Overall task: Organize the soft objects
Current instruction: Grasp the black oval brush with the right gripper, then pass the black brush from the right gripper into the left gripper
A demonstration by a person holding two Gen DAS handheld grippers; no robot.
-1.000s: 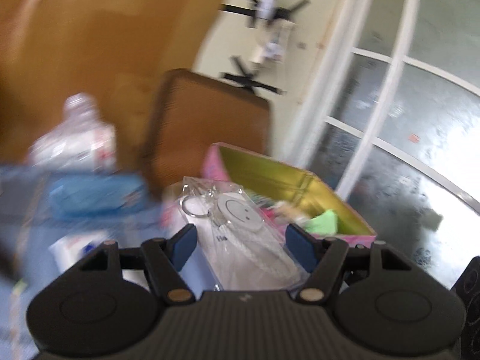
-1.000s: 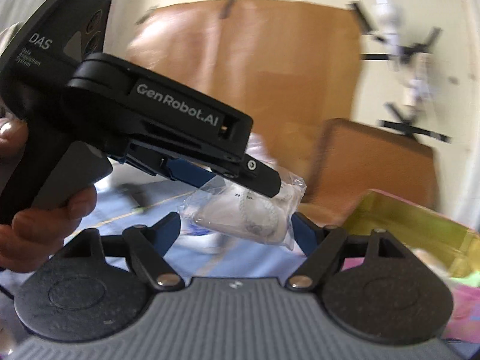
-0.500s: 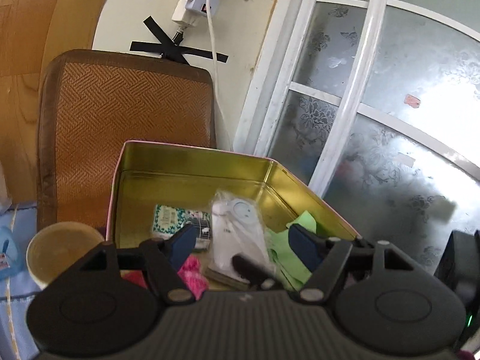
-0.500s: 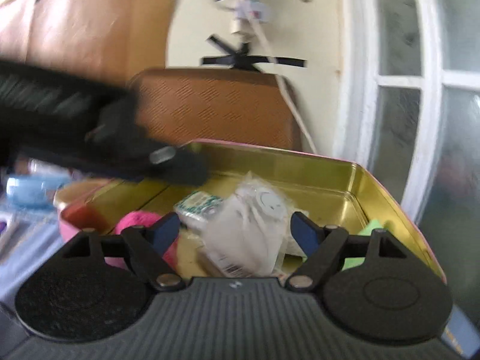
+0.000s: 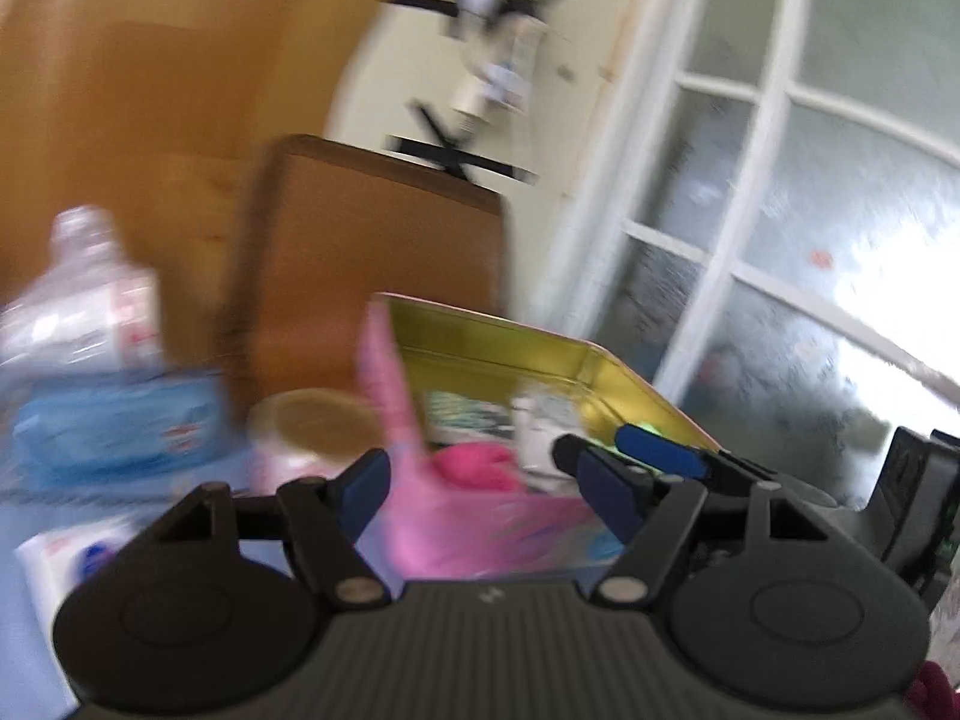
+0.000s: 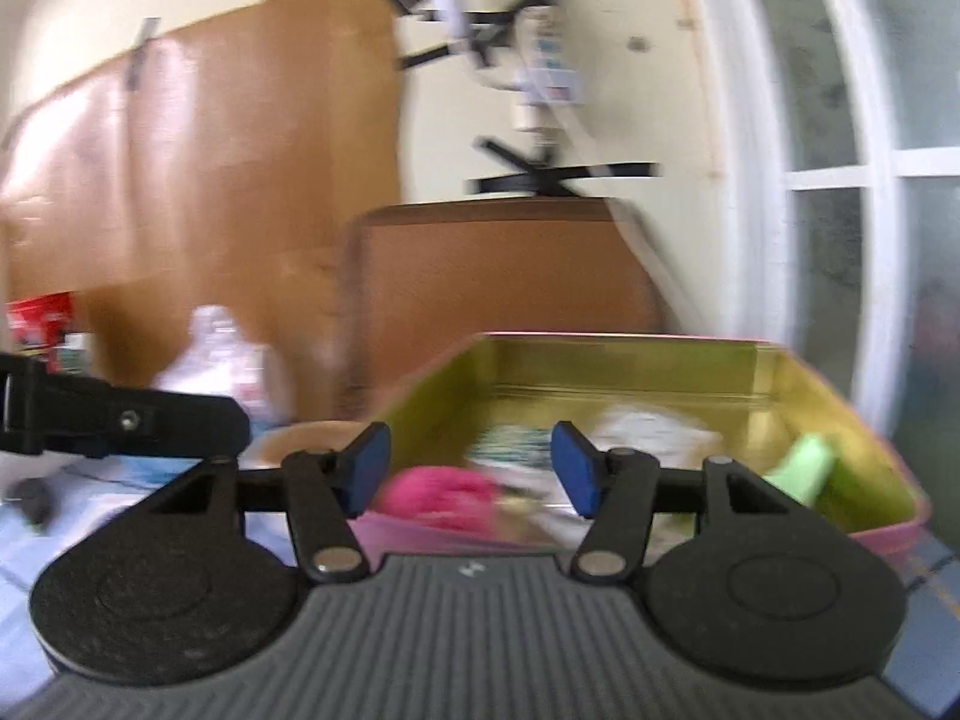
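Left gripper (image 5: 486,495): spread, nothing between the pads.
Right gripper (image 6: 471,474): closing, holds nothing.
Tin box (image 6: 630,360): at 12 o'clock of both grippers.
Soft things inside: one pink (image 6: 438,495), one green (image 6: 801,471), one white packet (image 6: 654,429).
Risk: both grippers are near; they may collide at the box rim.

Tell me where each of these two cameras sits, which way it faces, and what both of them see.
Left wrist: rides on the left gripper, facing the pink tin from its left corner; the right gripper intrudes from the right.
Right wrist: rides on the right gripper, whose jaws are closing on nothing, facing the tin's open gold inside; the left gripper shows at left.
Shared: the tin, pink soft object, brown woven mat, clear bottle.
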